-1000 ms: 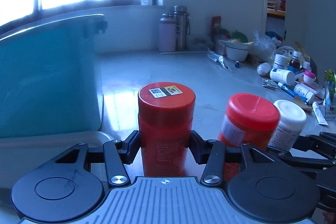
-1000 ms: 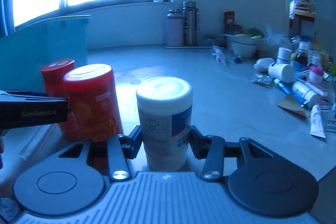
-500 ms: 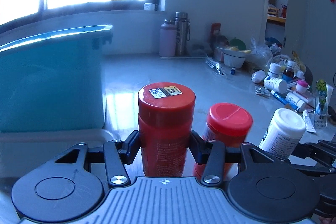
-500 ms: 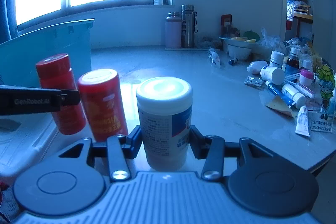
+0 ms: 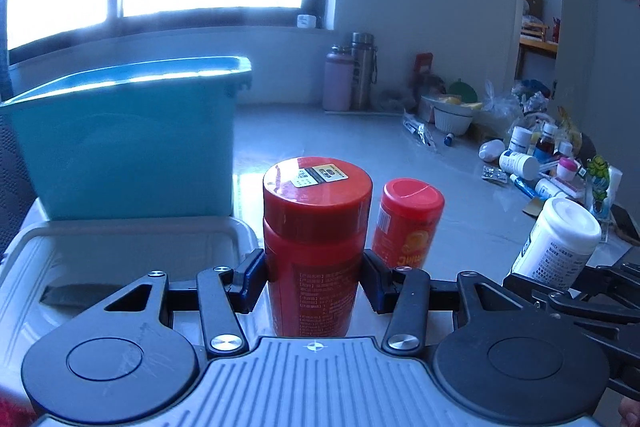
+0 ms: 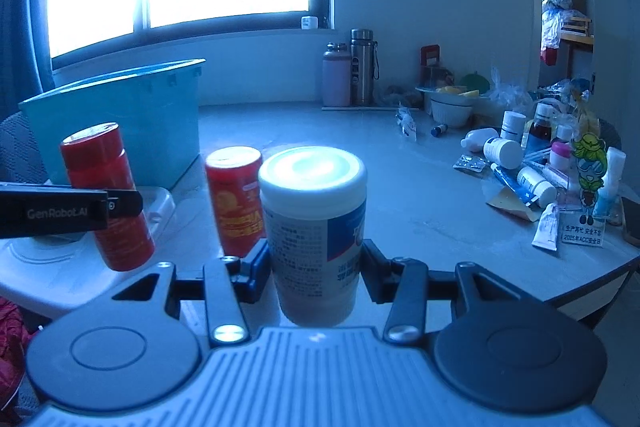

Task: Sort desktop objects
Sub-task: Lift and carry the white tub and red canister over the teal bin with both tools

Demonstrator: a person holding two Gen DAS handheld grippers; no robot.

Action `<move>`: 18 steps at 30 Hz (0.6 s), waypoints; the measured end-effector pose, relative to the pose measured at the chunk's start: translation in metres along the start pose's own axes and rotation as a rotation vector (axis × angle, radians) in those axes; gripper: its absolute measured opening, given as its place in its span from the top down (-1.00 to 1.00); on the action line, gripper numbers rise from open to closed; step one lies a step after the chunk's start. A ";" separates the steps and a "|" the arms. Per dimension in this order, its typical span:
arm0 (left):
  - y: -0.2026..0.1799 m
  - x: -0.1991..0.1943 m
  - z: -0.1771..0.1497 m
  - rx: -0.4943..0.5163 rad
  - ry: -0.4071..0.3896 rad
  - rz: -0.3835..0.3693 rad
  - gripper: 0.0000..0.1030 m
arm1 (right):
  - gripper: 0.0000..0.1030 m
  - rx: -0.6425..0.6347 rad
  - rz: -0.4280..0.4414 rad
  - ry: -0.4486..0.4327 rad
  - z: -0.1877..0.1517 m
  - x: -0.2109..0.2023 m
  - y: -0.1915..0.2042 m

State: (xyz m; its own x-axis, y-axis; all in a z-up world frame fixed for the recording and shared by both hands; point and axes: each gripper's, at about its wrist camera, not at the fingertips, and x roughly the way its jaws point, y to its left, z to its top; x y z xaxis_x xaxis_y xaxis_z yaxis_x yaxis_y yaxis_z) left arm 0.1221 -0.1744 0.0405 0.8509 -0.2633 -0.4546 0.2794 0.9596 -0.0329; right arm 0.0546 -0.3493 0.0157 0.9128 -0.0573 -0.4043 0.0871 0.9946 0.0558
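Left wrist: red bottle (image 5: 316, 251) between claw (image 5: 314, 277) fingers.

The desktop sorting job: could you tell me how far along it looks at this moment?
Nothing visibly sorted yet; the teal bin's inside is hidden. In hand: the left gripper clamps a tall red bottle, the right gripper a white bottle. Left to do: an orange-red canister standing on the table, plus the pile of medicine bottles and tubes at the right edge.
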 end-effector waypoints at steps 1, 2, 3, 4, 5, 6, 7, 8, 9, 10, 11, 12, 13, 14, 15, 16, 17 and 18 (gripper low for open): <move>0.001 -0.006 -0.001 -0.001 -0.002 0.002 0.02 | 0.08 0.000 0.004 -0.003 0.000 -0.004 0.002; 0.002 -0.012 -0.002 -0.002 -0.005 0.006 0.02 | 0.08 -0.002 0.007 -0.006 0.000 -0.009 0.004; 0.003 -0.018 -0.003 -0.004 -0.009 0.010 0.02 | 0.08 -0.005 0.011 -0.009 0.000 -0.013 0.006; 0.005 -0.024 -0.003 -0.007 -0.011 0.014 0.02 | 0.08 -0.007 0.014 -0.012 0.000 -0.017 0.008; 0.006 -0.030 -0.004 -0.011 -0.013 0.018 0.02 | 0.08 -0.002 0.019 -0.013 0.000 -0.021 0.010; 0.008 -0.037 -0.005 -0.015 -0.016 0.023 0.02 | 0.08 0.008 0.026 -0.012 0.001 -0.025 0.011; 0.010 -0.043 -0.006 -0.022 -0.018 0.027 0.02 | 0.08 0.016 0.032 -0.015 0.001 -0.029 0.013; 0.012 -0.049 -0.006 -0.031 -0.019 0.030 0.02 | 0.08 0.018 0.038 -0.019 0.002 -0.034 0.015; 0.014 -0.055 -0.007 -0.041 -0.019 0.032 0.02 | 0.08 0.005 0.041 -0.022 0.002 -0.038 0.018; 0.016 -0.061 -0.008 -0.047 -0.020 0.036 0.02 | 0.08 -0.009 0.043 -0.023 0.002 -0.042 0.021; 0.018 -0.068 -0.009 -0.049 -0.020 0.041 0.02 | 0.08 -0.013 0.048 -0.021 0.003 -0.046 0.023; 0.019 -0.074 -0.010 -0.050 -0.021 0.046 0.02 | 0.08 -0.009 0.054 -0.018 0.003 -0.049 0.024; 0.021 -0.081 -0.012 -0.053 -0.021 0.052 0.02 | 0.08 -0.004 0.061 -0.015 0.004 -0.052 0.026; 0.023 -0.087 -0.012 -0.059 -0.020 0.057 0.02 | 0.08 0.000 0.068 -0.011 0.004 -0.055 0.028; 0.025 -0.092 -0.012 -0.066 -0.020 0.062 0.02 | 0.08 -0.004 0.075 -0.009 0.005 -0.057 0.030; 0.027 -0.097 -0.012 -0.073 -0.019 0.066 0.02 | 0.08 -0.012 0.080 -0.008 0.005 -0.059 0.033; 0.029 -0.102 -0.013 -0.076 -0.018 0.069 0.02 | 0.08 -0.018 0.084 -0.006 0.005 -0.061 0.035; 0.031 -0.106 -0.013 -0.074 -0.017 0.073 0.02 | 0.08 -0.018 0.087 0.000 0.005 -0.062 0.037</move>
State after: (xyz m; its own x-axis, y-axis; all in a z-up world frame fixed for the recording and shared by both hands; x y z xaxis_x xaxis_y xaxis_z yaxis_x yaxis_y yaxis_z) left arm 0.0347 -0.1154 0.0765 0.8753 -0.1937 -0.4431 0.1834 0.9808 -0.0665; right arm 0.0032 -0.3091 0.0470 0.9167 0.0294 -0.3984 0.0004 0.9972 0.0744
